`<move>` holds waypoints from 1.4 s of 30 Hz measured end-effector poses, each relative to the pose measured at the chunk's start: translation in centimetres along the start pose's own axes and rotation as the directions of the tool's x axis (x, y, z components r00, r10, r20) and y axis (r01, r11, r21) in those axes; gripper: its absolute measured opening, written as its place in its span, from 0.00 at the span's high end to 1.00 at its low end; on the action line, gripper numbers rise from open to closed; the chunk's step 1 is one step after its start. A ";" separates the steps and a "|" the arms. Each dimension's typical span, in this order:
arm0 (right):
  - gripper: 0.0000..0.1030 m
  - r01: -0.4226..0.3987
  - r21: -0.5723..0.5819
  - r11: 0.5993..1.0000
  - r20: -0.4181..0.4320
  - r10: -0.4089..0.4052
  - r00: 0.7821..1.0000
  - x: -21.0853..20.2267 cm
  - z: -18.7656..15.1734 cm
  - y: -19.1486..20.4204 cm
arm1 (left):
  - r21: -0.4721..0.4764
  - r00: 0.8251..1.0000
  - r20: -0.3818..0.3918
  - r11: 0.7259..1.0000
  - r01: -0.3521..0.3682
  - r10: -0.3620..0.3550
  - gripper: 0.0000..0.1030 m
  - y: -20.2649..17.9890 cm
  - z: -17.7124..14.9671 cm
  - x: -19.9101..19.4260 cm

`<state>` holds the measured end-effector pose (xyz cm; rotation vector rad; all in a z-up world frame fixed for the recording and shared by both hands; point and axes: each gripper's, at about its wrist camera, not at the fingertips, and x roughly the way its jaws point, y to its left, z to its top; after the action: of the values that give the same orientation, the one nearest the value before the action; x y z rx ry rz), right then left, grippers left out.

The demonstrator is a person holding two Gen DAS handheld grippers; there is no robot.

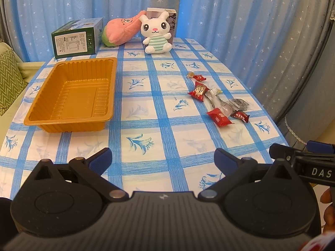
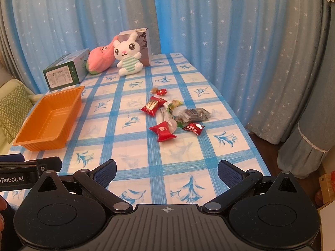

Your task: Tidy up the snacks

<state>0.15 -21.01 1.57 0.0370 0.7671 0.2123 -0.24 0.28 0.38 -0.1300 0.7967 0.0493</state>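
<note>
Candies [image 2: 167, 115] lie ahead-right on counter [image 2: 134, 146], nearer right gripper [image 2: 166, 172]; tray [image 1: 71, 96] sits ahead-left by left gripper [image 1: 163, 160]; both grippers spread, empty.

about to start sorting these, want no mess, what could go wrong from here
1. The wrapped snacks lie overlapping in a loose pile, so an open right gripper might pinch two at once.
2. The empty orange ribbed plastic tray looks light and sits near the table's left edge; a nudge from the open left gripper might slide it.
</note>
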 end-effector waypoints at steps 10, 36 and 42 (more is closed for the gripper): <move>0.00 0.000 0.000 1.000 -0.001 0.000 1.000 0.1 -0.1 -0.1 | 0.001 1.000 -0.001 1.000 0.001 -0.001 0.00 0.0 0.0 0.0; 0.00 0.002 -0.001 1.000 -0.001 -0.002 1.000 0.0 0.1 -0.1 | -0.001 1.000 -0.002 1.000 0.003 -0.003 0.00 0.2 0.0 0.0; 0.00 0.002 0.000 1.000 -0.002 -0.002 1.000 0.1 0.2 -0.1 | 0.000 1.000 -0.001 1.000 0.003 -0.003 0.00 0.2 0.0 0.1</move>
<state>0.35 -21.07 1.68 0.0360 0.7694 0.2108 -0.20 0.45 0.32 -0.1313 0.7980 0.0461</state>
